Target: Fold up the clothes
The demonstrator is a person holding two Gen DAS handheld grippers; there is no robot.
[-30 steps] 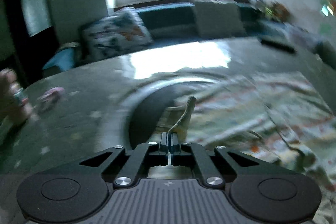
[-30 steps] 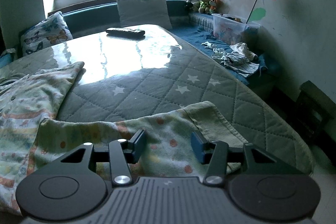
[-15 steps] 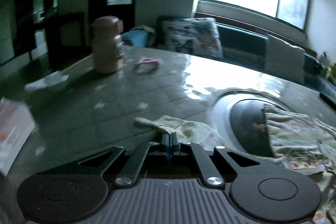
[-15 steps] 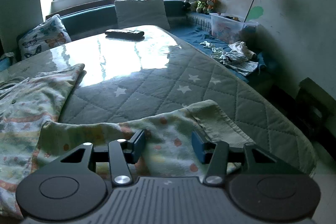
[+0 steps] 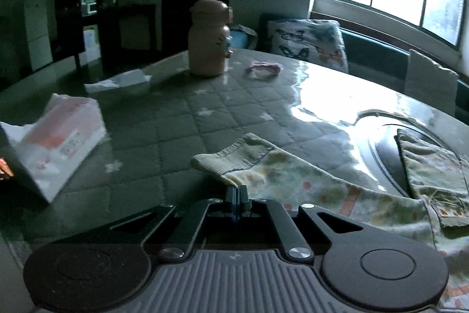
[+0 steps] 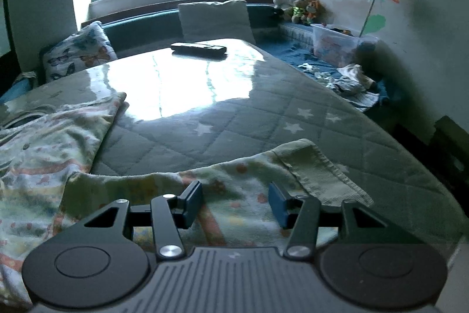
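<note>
Garment spread near the bench edge, open quilted surface beyond.
Your left tool is clamped on the garment; your right tool hovers apart over it.

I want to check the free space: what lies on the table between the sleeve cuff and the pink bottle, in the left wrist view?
In the left wrist view, only bare quilted table cover lies between the sleeve cuff and the pink bottle.

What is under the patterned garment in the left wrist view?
The garment lies on the quilted table cover, and its far part drapes over a dark round inset in the table. How much of the inset it hides cannot be told.
</note>
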